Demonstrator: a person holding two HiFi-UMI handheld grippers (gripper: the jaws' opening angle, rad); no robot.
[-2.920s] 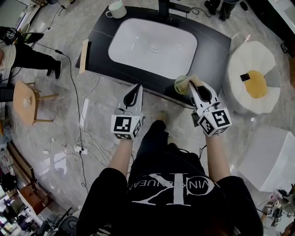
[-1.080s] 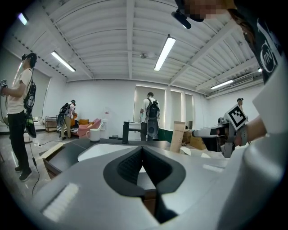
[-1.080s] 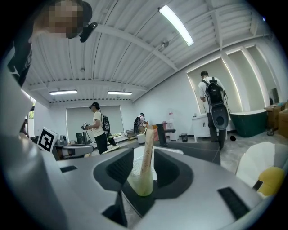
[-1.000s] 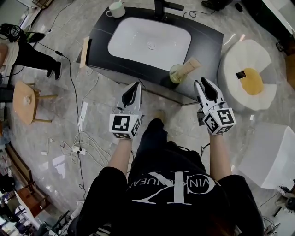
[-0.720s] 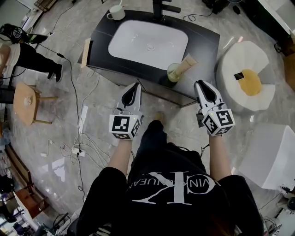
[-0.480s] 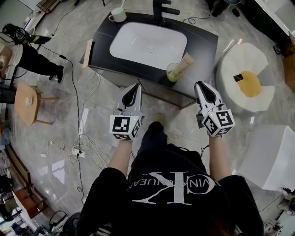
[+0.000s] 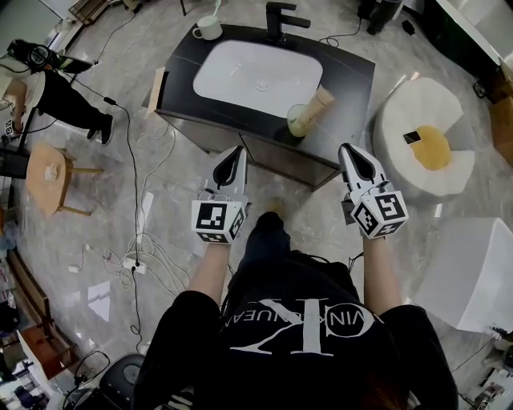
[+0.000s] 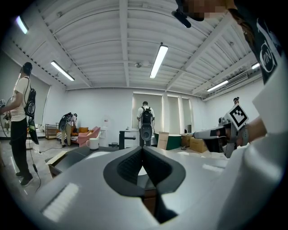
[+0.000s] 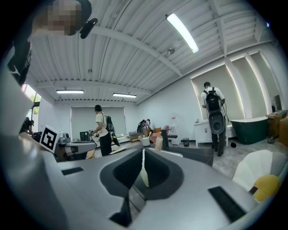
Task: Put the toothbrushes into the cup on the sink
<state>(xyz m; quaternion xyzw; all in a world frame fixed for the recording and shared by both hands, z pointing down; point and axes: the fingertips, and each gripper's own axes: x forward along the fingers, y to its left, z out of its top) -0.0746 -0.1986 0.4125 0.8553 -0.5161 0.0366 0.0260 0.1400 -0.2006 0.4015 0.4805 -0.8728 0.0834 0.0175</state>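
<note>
Pale green cup [image 7: 298, 120] at black sink counter's [image 7: 357, 76] front edge, beige toothbrush [image 7: 320, 102] leaning right inside. It lies ahead, nearer right gripper [image 7: 353, 150] (jaws pressed together, empty); left gripper [image 7: 235, 152] likewise.

sink [image 7: 232, 74]: 1 | cups: 2, green cup [image 7: 297, 120], white mug [image 7: 208, 29] | left tongs [image 7: 238, 150], right tongs [image 7: 346, 148]: 2

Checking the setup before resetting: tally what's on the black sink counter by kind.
Cups: 2, white mug and green cup
Black faucet: 1
Beige toothbrush in the green cup: 1
Wooden board at the left edge: 1
Total: 5
</note>
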